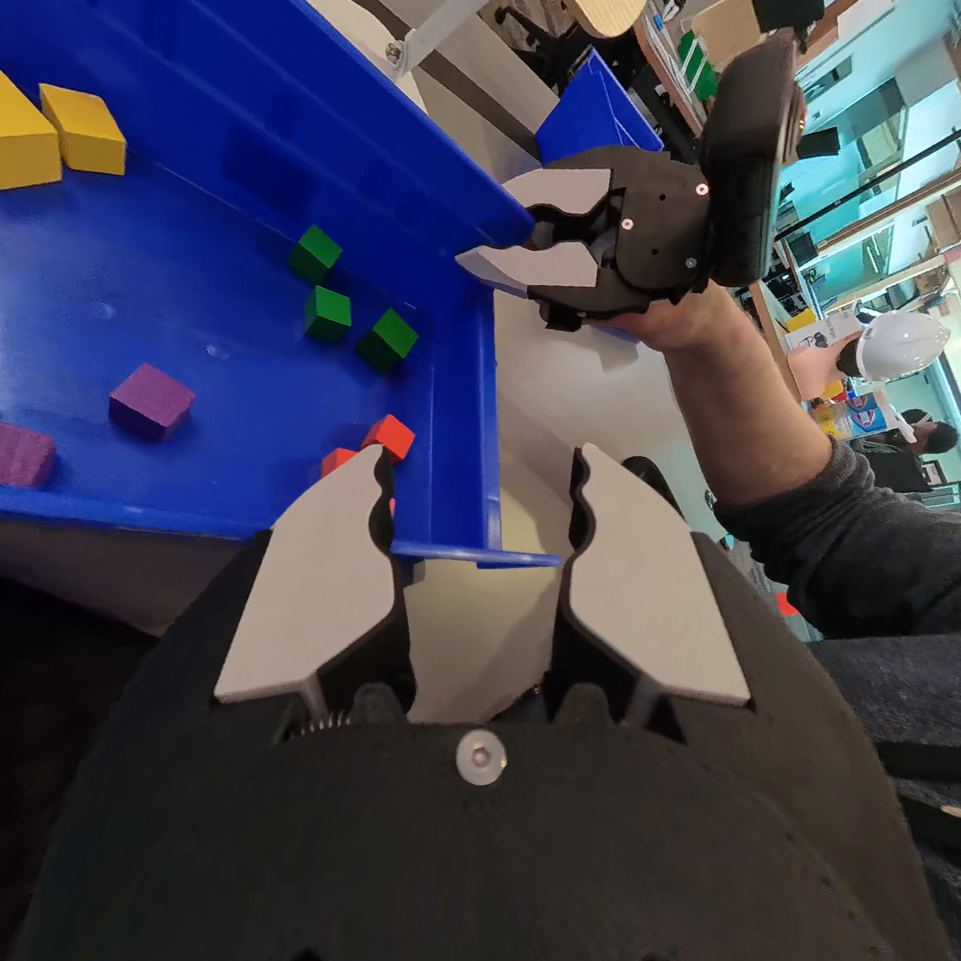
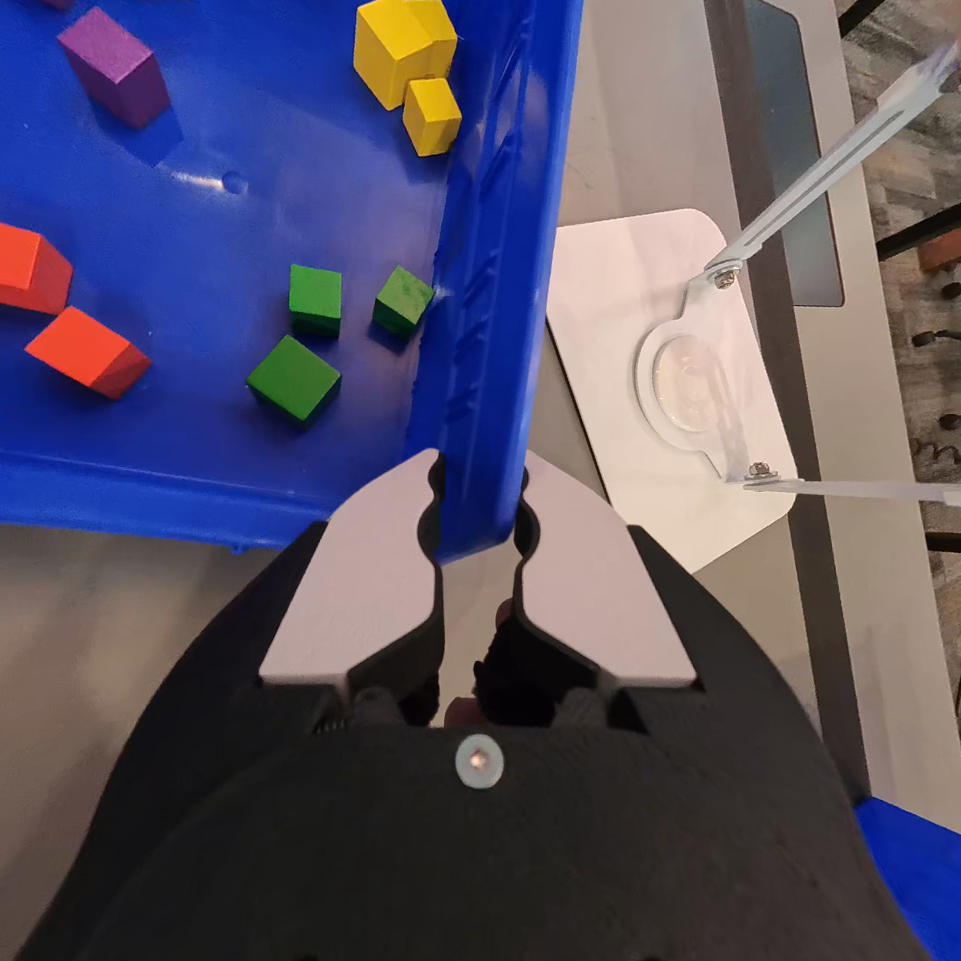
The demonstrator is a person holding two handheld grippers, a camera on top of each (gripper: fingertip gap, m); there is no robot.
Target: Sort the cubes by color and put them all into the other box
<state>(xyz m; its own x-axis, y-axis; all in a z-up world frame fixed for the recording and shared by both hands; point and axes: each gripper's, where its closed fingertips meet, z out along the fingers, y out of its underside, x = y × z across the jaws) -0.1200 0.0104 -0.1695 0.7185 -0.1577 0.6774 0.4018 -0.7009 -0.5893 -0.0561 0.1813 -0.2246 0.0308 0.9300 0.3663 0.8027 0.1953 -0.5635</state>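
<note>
A blue box (image 1: pixel 463 416) holds several cubes: three green (image 1: pixel 327 312), red (image 1: pixel 390 434), purple (image 1: pixel 151 400) and yellow (image 1: pixel 83 127). My left gripper (image 1: pixel 481 450) is open and straddles the box's near corner wall, one finger inside by the red cubes, one outside. The pads stand clear of the wall. My right gripper (image 2: pixel 481 468) is shut on the box's side wall (image 2: pixel 494 312) near its corner. It also shows in the left wrist view (image 1: pixel 486 223), clamped on the rim. The right wrist view shows the green (image 2: pixel 294 379), red (image 2: pixel 86 351), purple (image 2: pixel 114 65) and yellow (image 2: pixel 403 47) cubes.
A second blue box (image 1: pixel 593 114) stands farther back on the pale table (image 1: pixel 572 390). A white plate with a clear bracket stand (image 2: pixel 676 364) lies right of the held box. A person's forearm (image 1: pixel 728 405) holds the right gripper. Shelves and people are beyond.
</note>
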